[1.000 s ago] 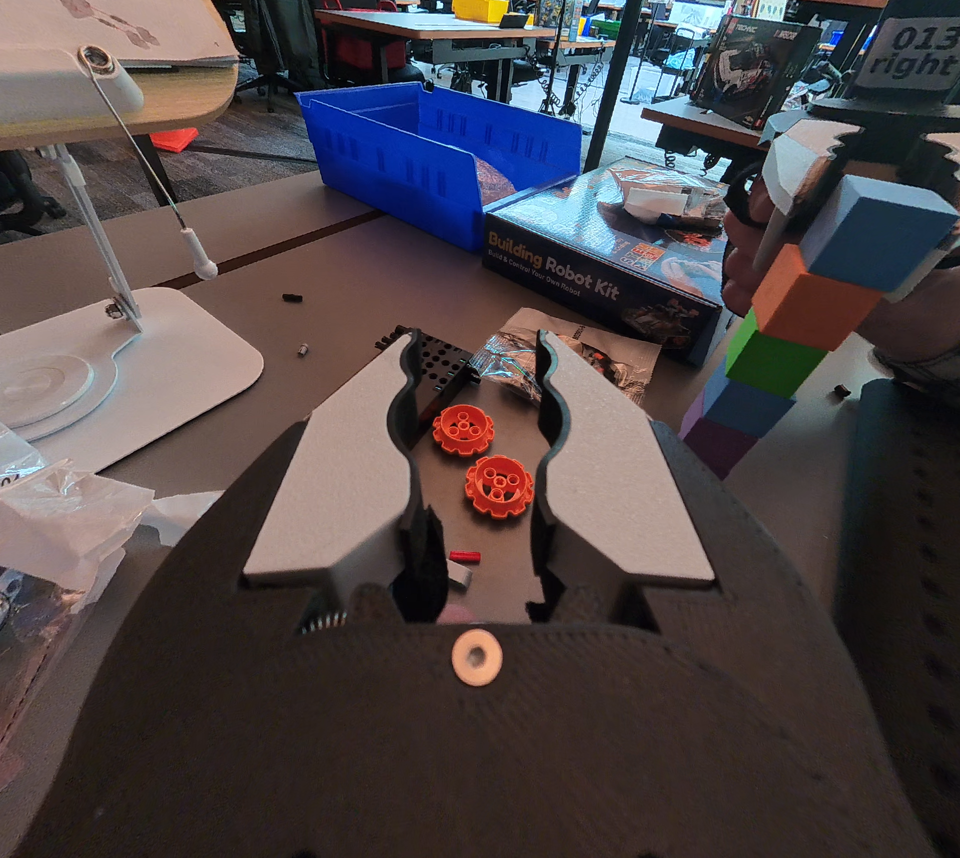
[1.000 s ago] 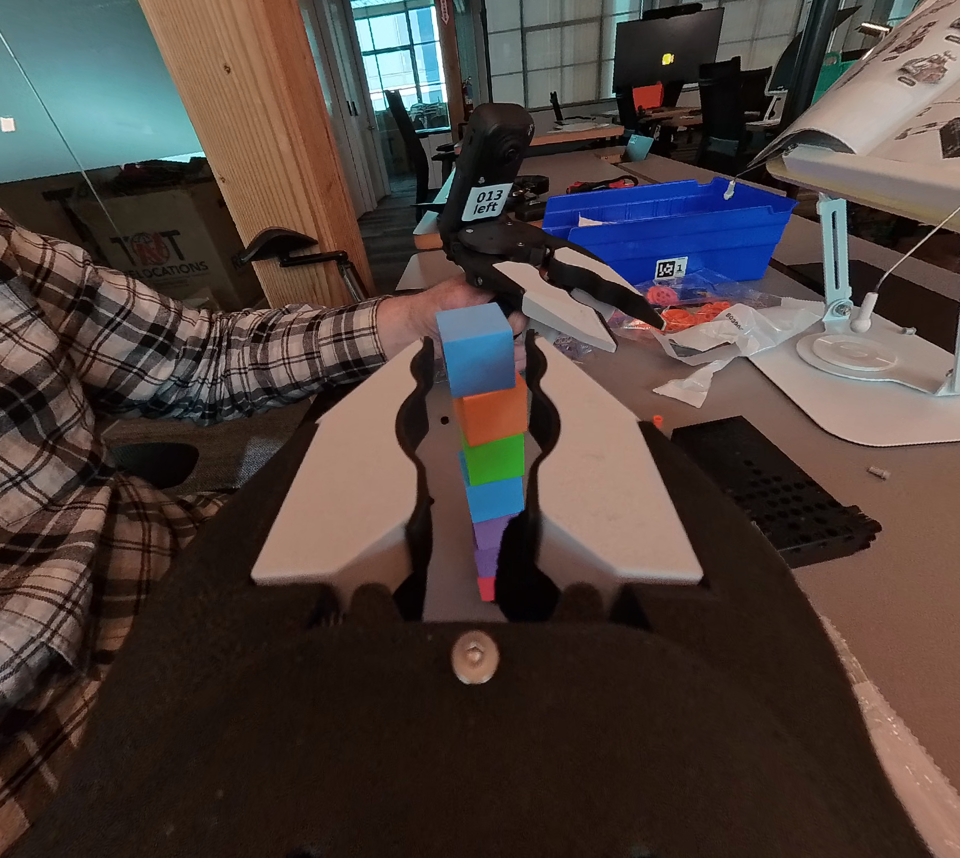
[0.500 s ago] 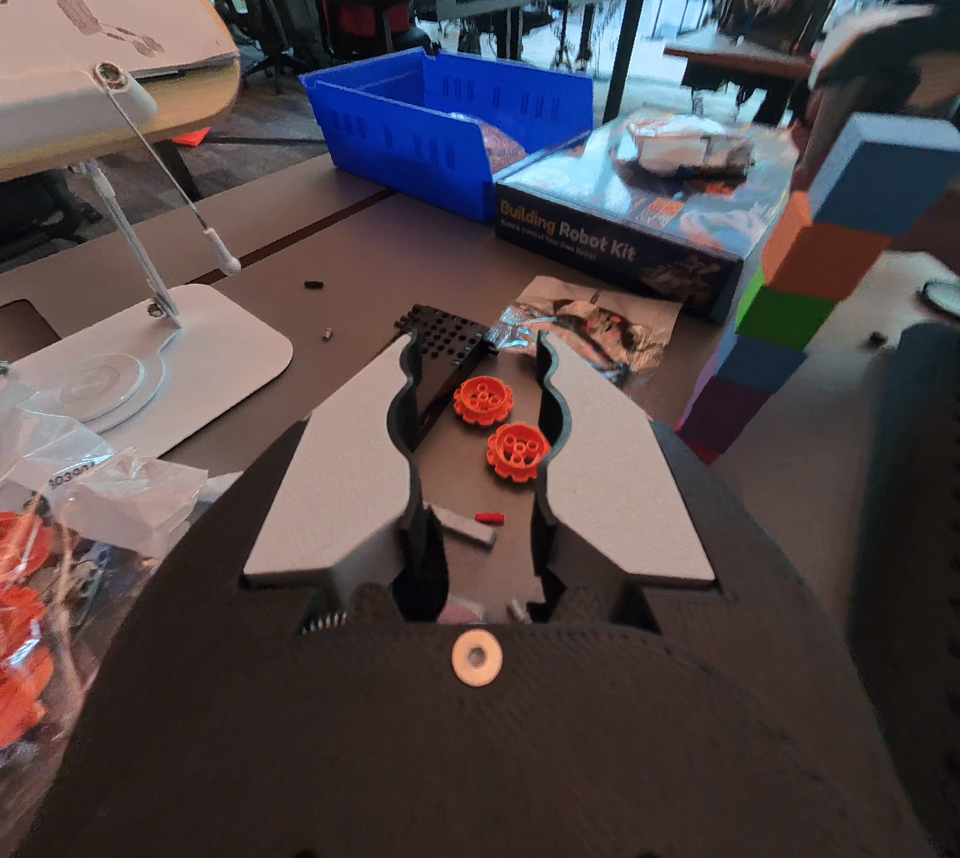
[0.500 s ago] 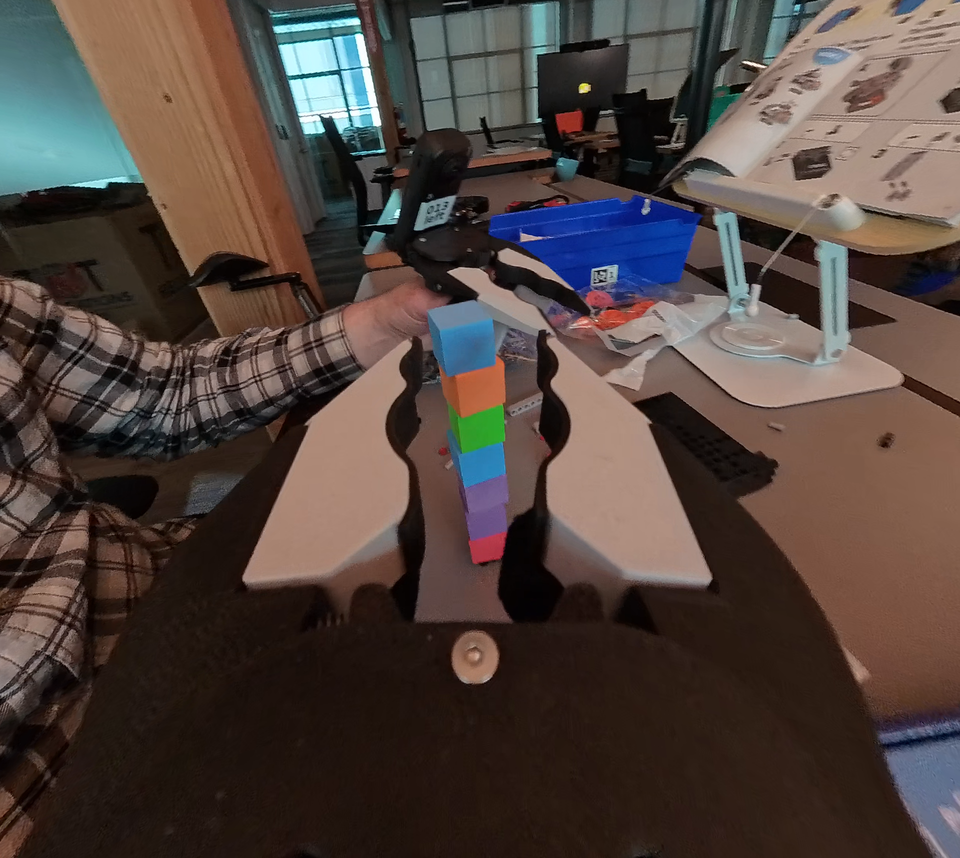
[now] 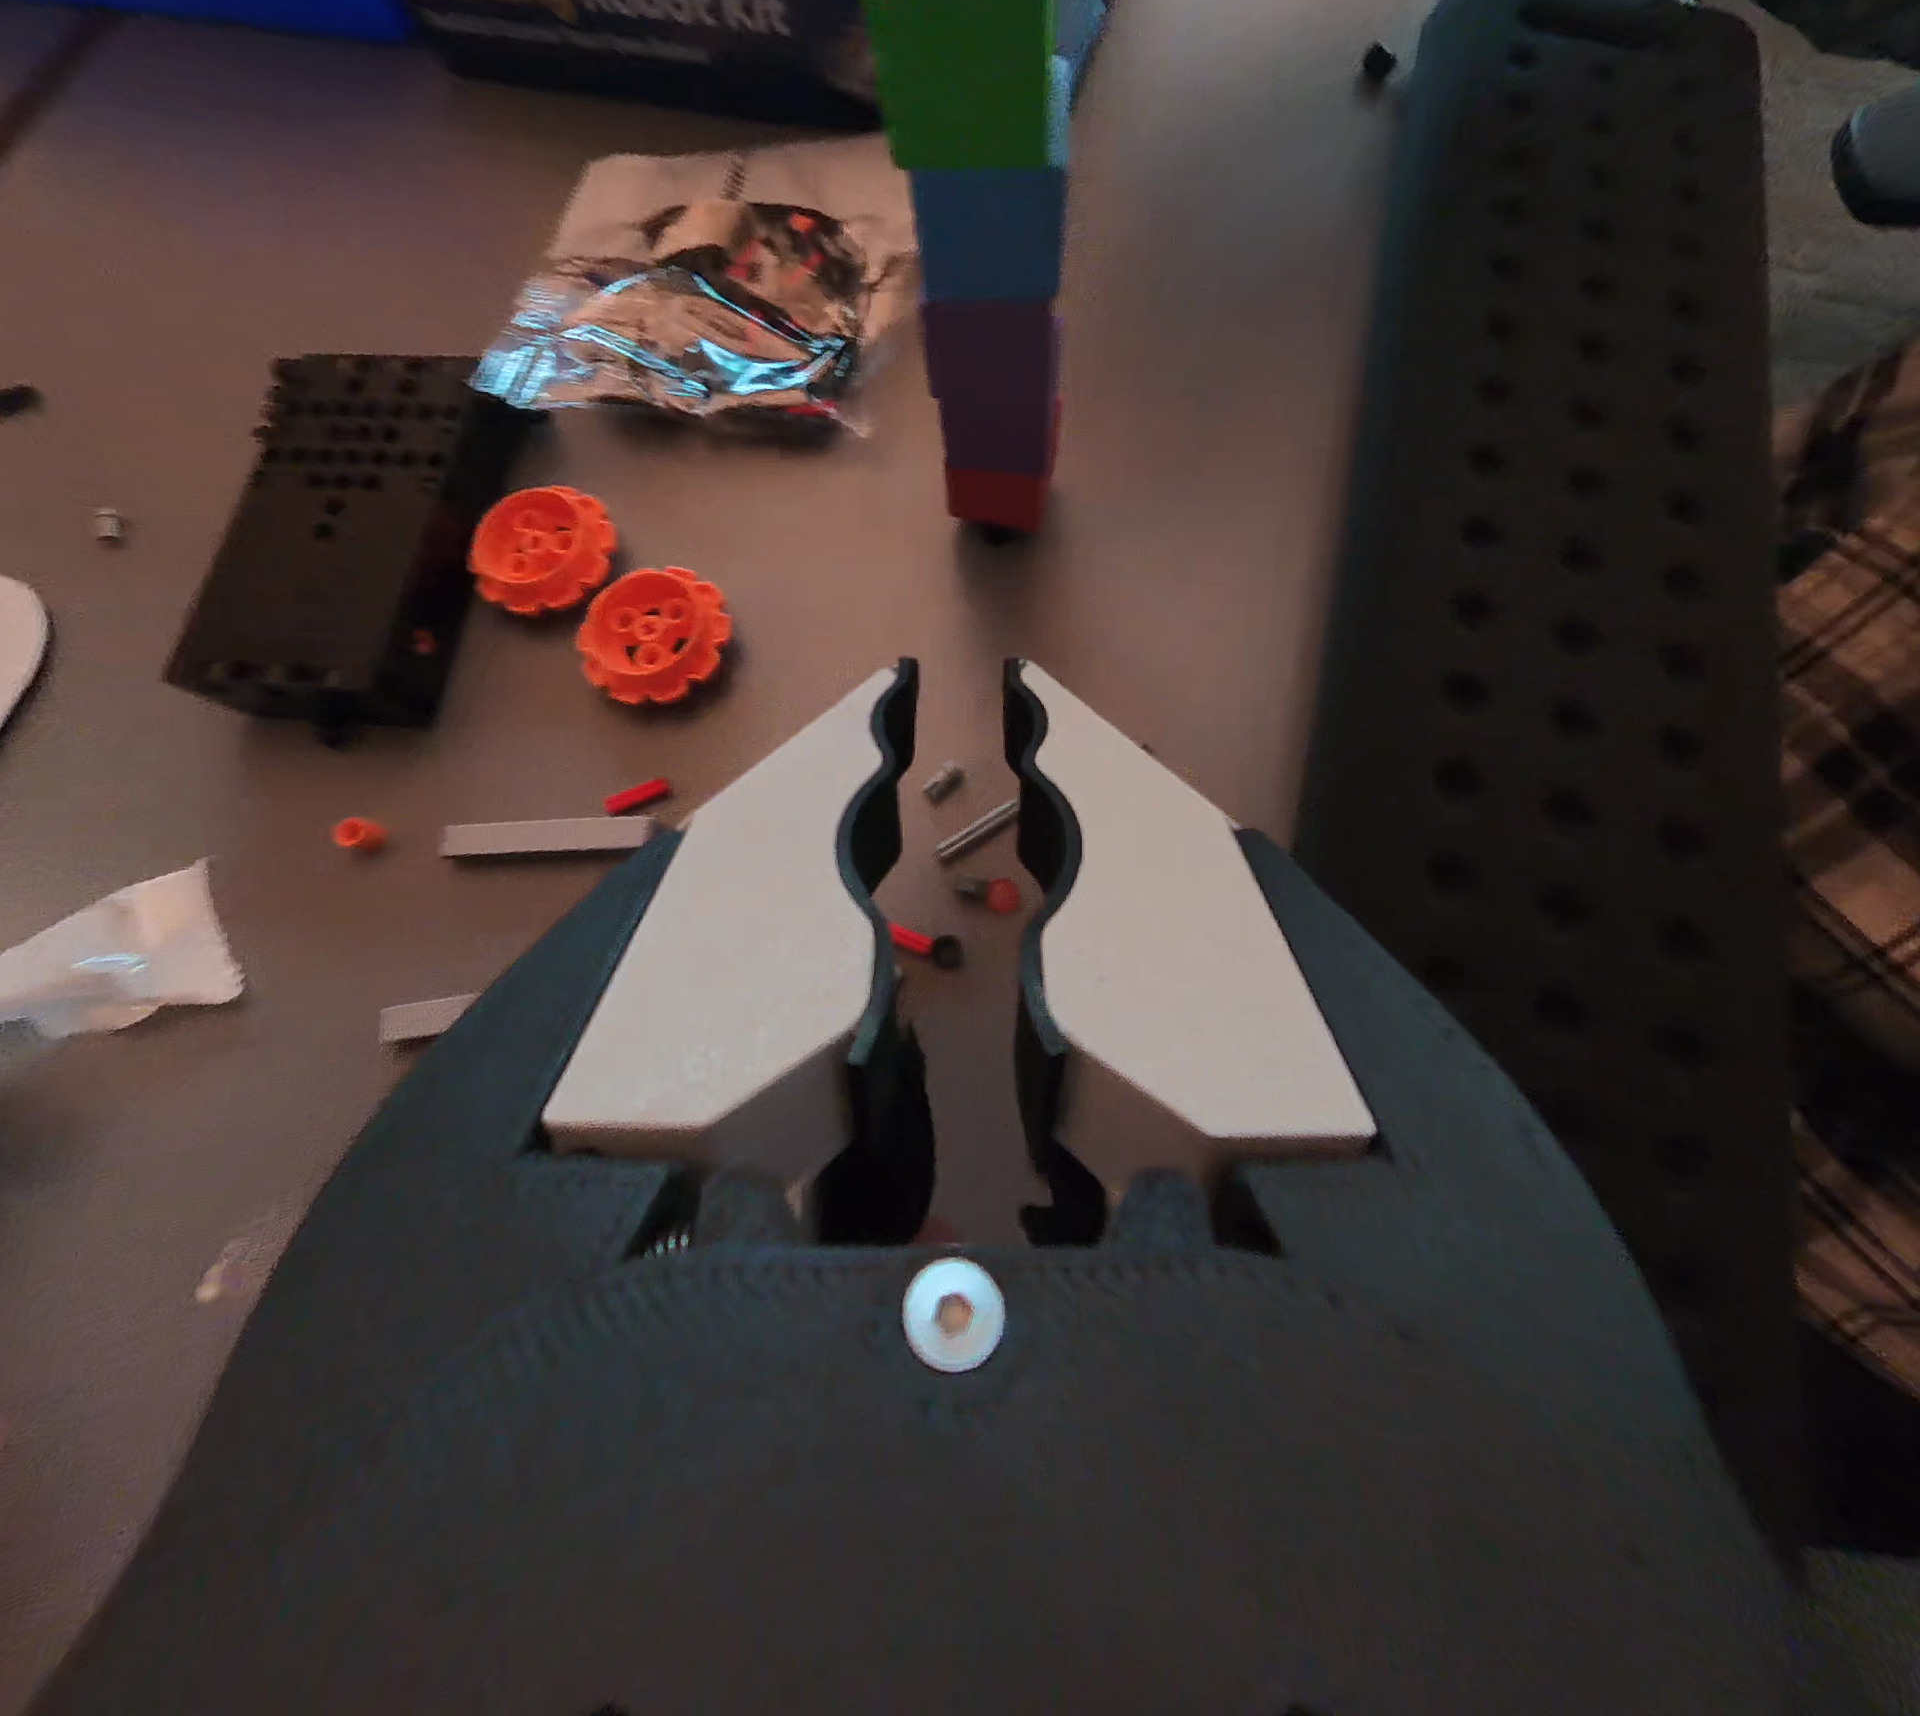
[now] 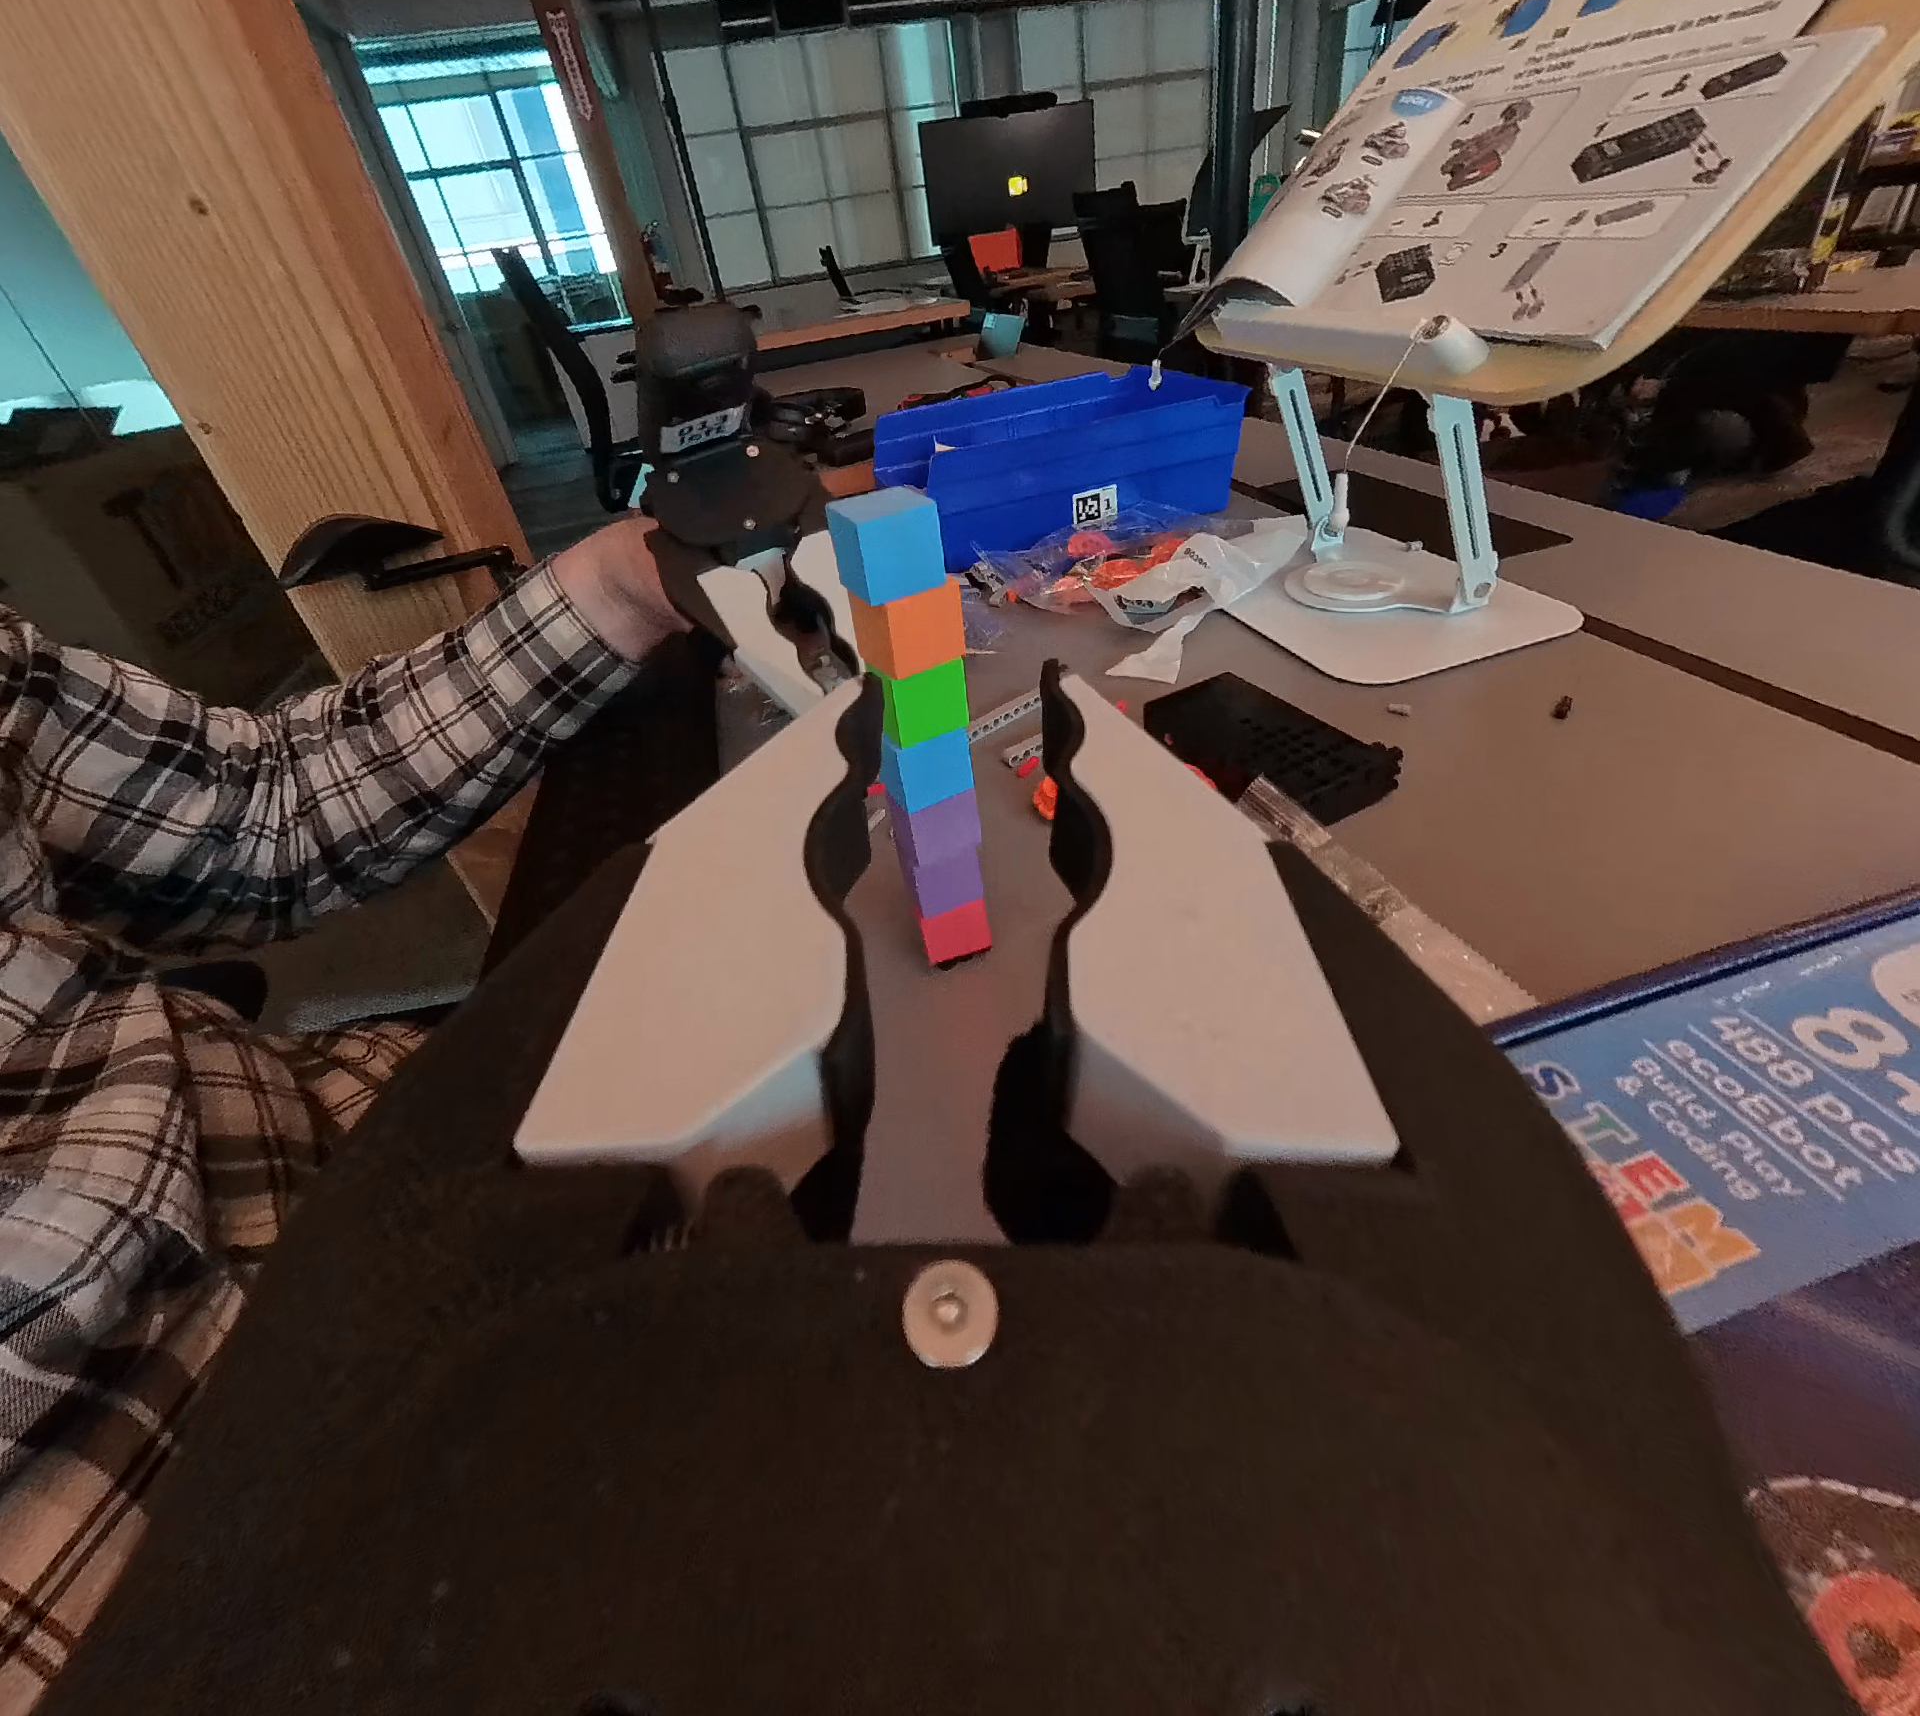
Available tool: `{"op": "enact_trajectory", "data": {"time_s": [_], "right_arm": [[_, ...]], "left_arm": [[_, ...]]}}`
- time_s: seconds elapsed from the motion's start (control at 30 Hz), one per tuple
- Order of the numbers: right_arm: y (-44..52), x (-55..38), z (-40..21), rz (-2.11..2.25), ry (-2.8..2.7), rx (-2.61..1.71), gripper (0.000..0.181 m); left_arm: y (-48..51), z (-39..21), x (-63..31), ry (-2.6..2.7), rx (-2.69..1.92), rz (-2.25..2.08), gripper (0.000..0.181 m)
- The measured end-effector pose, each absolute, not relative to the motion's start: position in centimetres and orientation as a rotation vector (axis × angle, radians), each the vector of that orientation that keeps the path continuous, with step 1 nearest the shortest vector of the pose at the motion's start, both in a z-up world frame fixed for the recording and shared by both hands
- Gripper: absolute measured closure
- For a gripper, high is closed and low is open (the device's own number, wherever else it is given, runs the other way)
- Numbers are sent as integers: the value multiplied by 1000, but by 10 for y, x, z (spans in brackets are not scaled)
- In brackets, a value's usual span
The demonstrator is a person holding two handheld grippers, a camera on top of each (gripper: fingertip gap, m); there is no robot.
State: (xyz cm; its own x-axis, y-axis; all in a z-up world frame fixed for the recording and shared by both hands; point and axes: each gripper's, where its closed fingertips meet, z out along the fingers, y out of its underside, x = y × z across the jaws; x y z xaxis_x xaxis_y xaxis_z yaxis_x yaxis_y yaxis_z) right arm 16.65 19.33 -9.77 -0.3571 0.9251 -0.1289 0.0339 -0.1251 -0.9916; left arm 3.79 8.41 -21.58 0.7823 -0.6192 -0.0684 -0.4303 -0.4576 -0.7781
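Block tower point(image 6: 925, 747) is standing free on the counter point(image 5: 1174, 378); we're hovering both tongs, left point(image 5: 958, 679) narrowly parted over loose small parts point(image 5: 971, 830), right point(image 6: 951, 679) spread, empty.

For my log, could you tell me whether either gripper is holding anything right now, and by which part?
Nothing is held. The left gripper is open over small loose parts; the right gripper is open, its fingers apart from the block tower standing free.

Block tower point(image 6: 925, 731): matt, foam-like. Bag point(image 5: 707, 336): glossy crinkled plastic. Post point(image 6: 229, 212): bare grained wood. Sleeve point(image 6: 260, 783): plaid cloth.
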Motion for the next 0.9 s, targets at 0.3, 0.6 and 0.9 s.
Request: {"op": "enact_trajectory", "data": {"time_s": [0.3, 0.6, 0.9], "right_arm": [[192, 172, -105, 1602, -1400, -1125, 155], [195, 177, -108, 1625, -1379, -1130, 156], [203, 184, -104, 1635, -1348, -1128, 157]], "left_arm": [[94, -231, 90, 952, -2122, -379, 165], [121, -222, 102, 960, -2087, -432, 166], [142, -207, 96, 798, -2058, -450, 161]]}}
